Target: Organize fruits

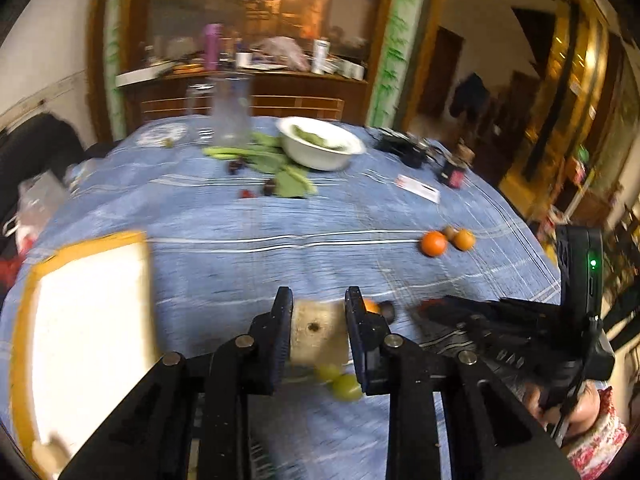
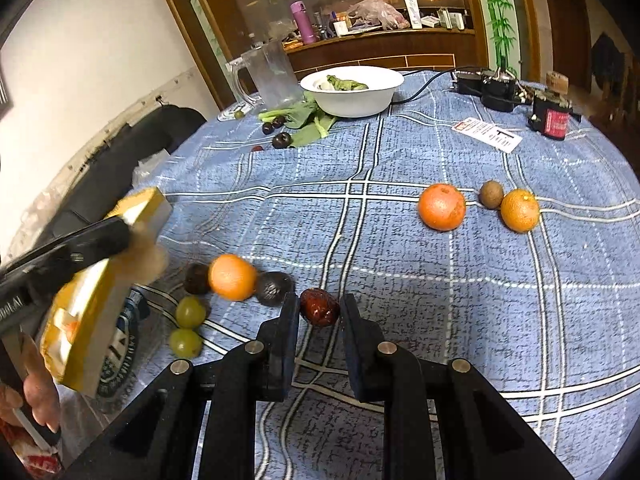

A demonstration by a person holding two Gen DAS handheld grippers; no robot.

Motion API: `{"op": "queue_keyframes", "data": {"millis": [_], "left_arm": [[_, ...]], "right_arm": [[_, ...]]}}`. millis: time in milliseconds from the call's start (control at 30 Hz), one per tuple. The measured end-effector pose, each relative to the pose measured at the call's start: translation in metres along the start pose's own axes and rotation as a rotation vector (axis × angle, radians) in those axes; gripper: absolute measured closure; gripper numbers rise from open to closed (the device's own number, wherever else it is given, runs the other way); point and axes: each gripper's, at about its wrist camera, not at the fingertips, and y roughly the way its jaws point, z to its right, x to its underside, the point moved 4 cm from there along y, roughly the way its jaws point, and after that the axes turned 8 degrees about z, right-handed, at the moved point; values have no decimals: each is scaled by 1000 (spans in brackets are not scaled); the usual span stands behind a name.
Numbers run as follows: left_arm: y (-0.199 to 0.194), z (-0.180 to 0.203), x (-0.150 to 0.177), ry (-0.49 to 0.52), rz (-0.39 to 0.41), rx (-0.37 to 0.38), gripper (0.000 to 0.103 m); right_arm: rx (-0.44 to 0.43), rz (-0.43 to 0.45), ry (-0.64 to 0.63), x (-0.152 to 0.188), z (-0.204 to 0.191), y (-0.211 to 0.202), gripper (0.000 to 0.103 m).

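Two tools work over the table [image 2: 440, 320]: the left tool [image 1: 318, 332] clamps a pale block [image 1: 316, 336] beside a tilted yellow tray [image 2: 100, 300], while the right tool [image 2: 319, 312] stands narrowly apart around a red date [image 2: 319, 307], not yet pinching it, near an orange [image 2: 232, 277] and grapes [image 2: 190, 312]

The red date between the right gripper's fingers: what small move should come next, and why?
Probably close the right gripper on the red date. Its fingers are open and stand on either side of the date, which lies on the blue tablecloth, apart from the avocado on its left. The left gripper already holds the yellow tray close by, tilted, perhaps to receive it.
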Motion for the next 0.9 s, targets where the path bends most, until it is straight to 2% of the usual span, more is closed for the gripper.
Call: {"op": "queue_keyframes", "data": {"millis": [33,200,300,367,600,667,733,800,900], "left_arm": [[-6,-11,0,-15,9,-15,83],[-37,-79,2,-133,37,-84,84],[-52,-111,8,-180,43,-130,84],[-58,-122,14,-196,31,-123,84],[-46,-84,26,-83,-22,-58,83],[-36,-66,25,-51,-38,-31,78],[-29,-50,24,-21,-47,-18,60],[-21,-35,23,24,-55,-21,49],[3,-26,25,34,-109,-27,48]], "right_arm": [[-10,1,9,0,0,-1,81],[-39,4,42,2,-8,-5,81],[-61,7,46,2,-25,-10,81],[-88,5,50,3,-37,-12,81],[-100,-26,-24,11,-80,-7,81],[-97,-24,-29,13,-80,-11,81],[-89,-18,-27,14,-78,-15,81],[-68,-6,-30,15,-71,-20,81],[-53,2,-22,15,-61,-24,81]]}}
